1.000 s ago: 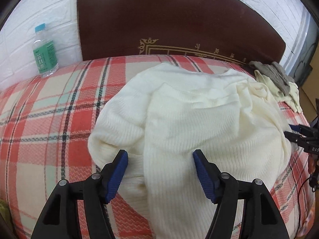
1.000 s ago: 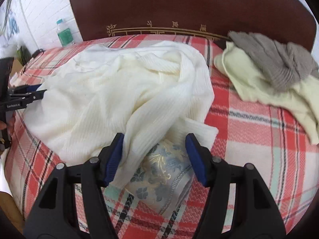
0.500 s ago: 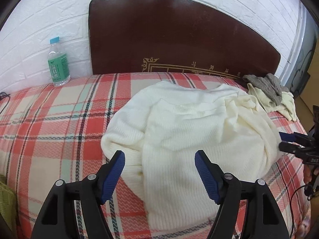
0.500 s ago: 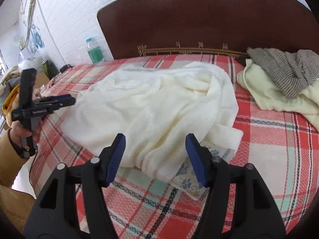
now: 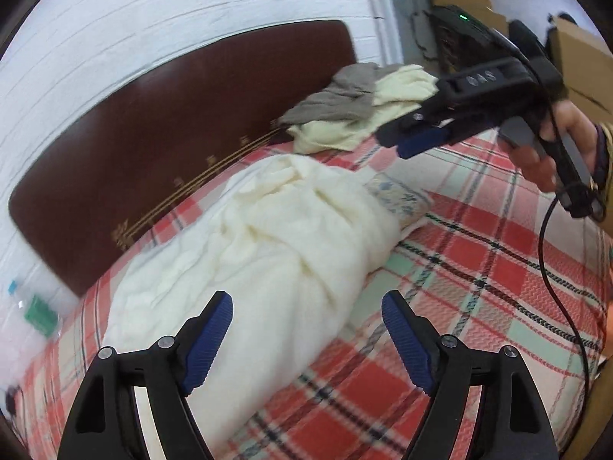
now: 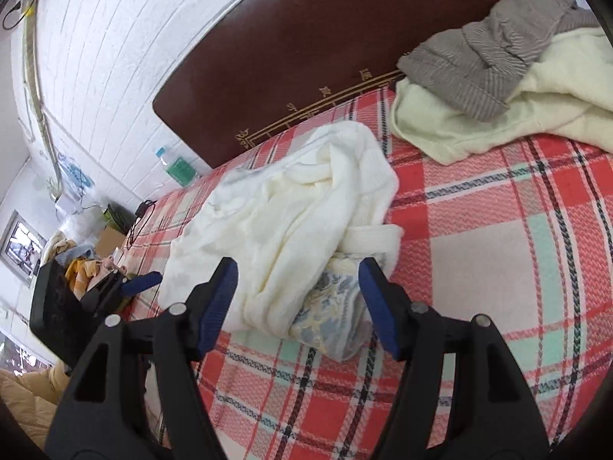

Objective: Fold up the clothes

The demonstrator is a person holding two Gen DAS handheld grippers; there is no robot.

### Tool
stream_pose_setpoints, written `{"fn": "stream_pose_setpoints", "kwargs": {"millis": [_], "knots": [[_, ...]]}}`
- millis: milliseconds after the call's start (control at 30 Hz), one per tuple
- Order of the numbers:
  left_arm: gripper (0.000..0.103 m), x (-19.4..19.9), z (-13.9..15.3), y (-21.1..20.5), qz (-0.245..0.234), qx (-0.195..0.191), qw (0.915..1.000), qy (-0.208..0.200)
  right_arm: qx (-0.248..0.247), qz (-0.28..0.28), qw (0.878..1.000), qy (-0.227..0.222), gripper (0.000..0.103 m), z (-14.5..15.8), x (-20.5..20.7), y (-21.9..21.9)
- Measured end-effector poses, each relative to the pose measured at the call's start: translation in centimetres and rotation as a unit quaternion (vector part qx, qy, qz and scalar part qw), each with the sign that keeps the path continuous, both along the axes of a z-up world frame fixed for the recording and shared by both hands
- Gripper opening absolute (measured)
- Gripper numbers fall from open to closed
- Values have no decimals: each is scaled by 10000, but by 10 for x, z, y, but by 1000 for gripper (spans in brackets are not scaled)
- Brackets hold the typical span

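Observation:
A cream knit sweater (image 5: 276, 237) lies bunched on the plaid bed, its lower part resting over a floral cloth (image 5: 394, 195). My left gripper (image 5: 306, 306) hovers open above the sweater's near end and holds nothing. In the right wrist view the same sweater (image 6: 291, 207) and floral cloth (image 6: 333, 306) lie just beyond my right gripper (image 6: 299, 268), which is open and empty. A hand (image 5: 544, 153) holds the right gripper (image 5: 413, 142) in the air over the bed's far side. The left gripper (image 6: 141, 281) shows at the bed's left edge.
A grey garment (image 6: 486, 53) sits on a pale yellow one (image 6: 517, 111) by the dark headboard (image 6: 306, 46). A water bottle (image 6: 176, 165) stands at the wall. Plaid bedcover (image 6: 498, 249) shows to the right. A cable (image 5: 548, 268) hangs from the right gripper.
Both grippers have pulled back from the sweater and tilted, so both views are rotated. The right gripper now hangs higher over the bed. Both stay open; the sweater lies as before.

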State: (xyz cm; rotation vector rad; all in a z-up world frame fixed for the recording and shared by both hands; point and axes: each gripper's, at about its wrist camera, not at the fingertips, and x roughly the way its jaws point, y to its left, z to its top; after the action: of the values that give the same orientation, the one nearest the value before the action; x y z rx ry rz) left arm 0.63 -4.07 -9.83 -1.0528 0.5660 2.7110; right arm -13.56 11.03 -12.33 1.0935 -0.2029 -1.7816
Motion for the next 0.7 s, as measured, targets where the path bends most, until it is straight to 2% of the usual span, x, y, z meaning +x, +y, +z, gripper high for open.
{"fn": "stream_pose_setpoints", "kwargs": {"millis": [100,233,367,433,600,700], "knots": [[82,-16,-12,35,-449,-564,9974,85,7,-60,9996,-261,68,-8,-12,4],[82,-32,-30,62,-800,-1339,9876,153,-39,-71,9983,-585,68,-19,-29,3],[82,-49,-44,67,-848,-1672,9823,3,-52,-40,9978,-666,68,-26,-41,-12],[82,-55,-49,67,-856,-1714,9815,-54,-59,-24,9975,-706,68,-30,-46,-20],[84,-68,-50,66,-892,-1532,9841,-147,-76,15,9967,-807,69,-39,-61,-38],[87,-79,-49,61,-825,-1241,9884,-281,-42,22,9963,-861,69,-46,-68,-51]]}}
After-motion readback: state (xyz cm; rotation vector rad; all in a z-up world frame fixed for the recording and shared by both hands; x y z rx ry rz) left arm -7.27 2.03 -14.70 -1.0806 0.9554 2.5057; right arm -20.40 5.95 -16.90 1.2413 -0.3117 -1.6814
